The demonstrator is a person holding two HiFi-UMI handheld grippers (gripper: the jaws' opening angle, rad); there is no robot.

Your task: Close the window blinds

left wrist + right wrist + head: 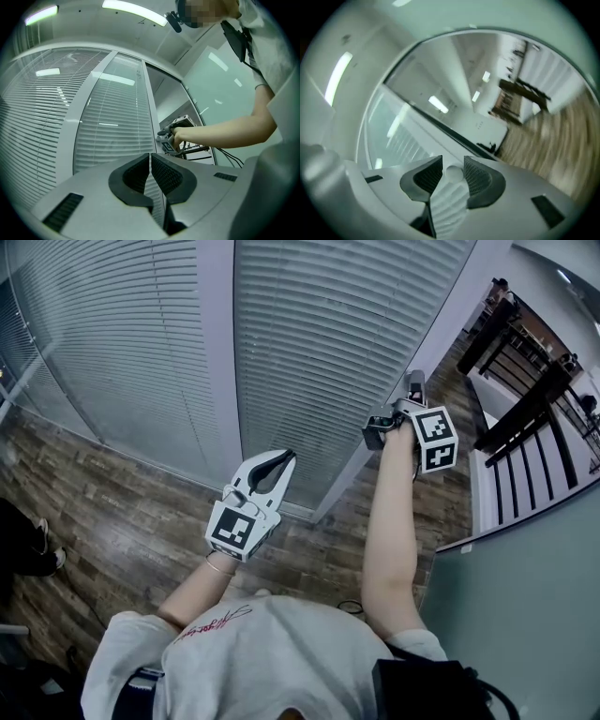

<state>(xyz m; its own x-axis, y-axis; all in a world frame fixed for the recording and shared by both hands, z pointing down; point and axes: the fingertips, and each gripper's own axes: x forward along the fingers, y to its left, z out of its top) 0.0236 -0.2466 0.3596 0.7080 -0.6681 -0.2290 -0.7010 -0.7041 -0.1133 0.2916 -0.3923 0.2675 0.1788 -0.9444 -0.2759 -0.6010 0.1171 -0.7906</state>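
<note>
the right gripper [452, 164] is raised to the right-hand edge of the blinds [328, 324]. its jaws stand partly apart with a small white knob [453, 172] pinched between the 2 pads near their tips. the view is blurred, so i cannot tell whether this is the end of a tilt rod or a bead on a cord. the left gripper [150, 159] hangs lower and nearer the body, pointing at the same pane, its jaws brought together with only a thin slit between them and nothing in it. the blinds hang full length over 2 glass panes split by a pale upright post [217, 352], reaching down close to the wooden floor [122, 512]. how far the slats are tilted i cannot make out. the slats look thin and light, easy to bend or kink, so they are no place to grab, and the knob is the right hold. it looks smooth, hard and round, and i judge it could slip from the pads if pulled at a slant. a firm squeeze across its middle and a slow, steady twist or pull along its own line should suit best.
</note>
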